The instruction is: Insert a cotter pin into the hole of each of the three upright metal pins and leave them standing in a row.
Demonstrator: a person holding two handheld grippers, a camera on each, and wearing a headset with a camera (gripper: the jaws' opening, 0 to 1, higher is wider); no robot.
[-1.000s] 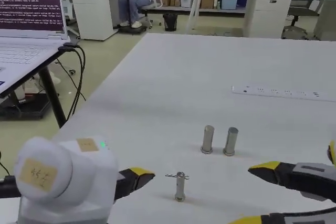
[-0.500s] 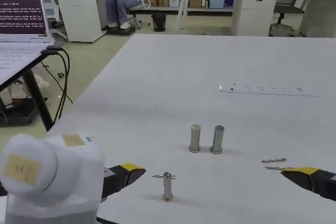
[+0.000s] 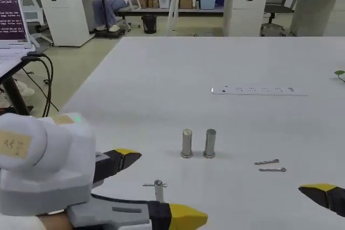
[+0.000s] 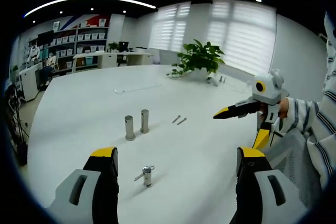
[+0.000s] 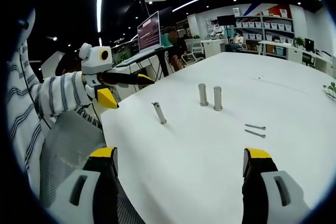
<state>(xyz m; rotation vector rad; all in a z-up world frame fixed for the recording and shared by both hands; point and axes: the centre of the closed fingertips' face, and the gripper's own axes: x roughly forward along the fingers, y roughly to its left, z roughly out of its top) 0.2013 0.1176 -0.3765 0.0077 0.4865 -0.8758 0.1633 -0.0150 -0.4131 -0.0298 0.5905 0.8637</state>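
Observation:
Two bare metal pins [image 3: 186,143] [image 3: 209,143] stand upright side by side on the white table [image 3: 161,90]. A third pin [image 3: 158,189], nearer to me, has a cotter pin through its head. My left gripper [image 3: 164,187] is open, and this pin stands in the gap between its yellow-tipped fingers, untouched; it appears as pin [image 4: 147,175] in the left gripper view. Two loose cotter pins [image 3: 267,161] [image 3: 273,169] lie to the right. My right gripper [image 5: 181,155] is open and holds nothing; one fingertip [image 3: 319,189] shows at the lower right, near the loose cotter pins [image 5: 254,130].
A white power strip [image 3: 259,90] lies farther back on the table. A laptop [image 3: 11,9] on a stand sits beyond the table's left edge. A potted plant [image 4: 199,59] stands at the far end. A person sits at a desk in the background.
The right gripper has drawn back to the right, away from the near pin. The left gripper's second finger has come into view in front of that pin. My head view shifted, bringing the loose cotter pins into view.

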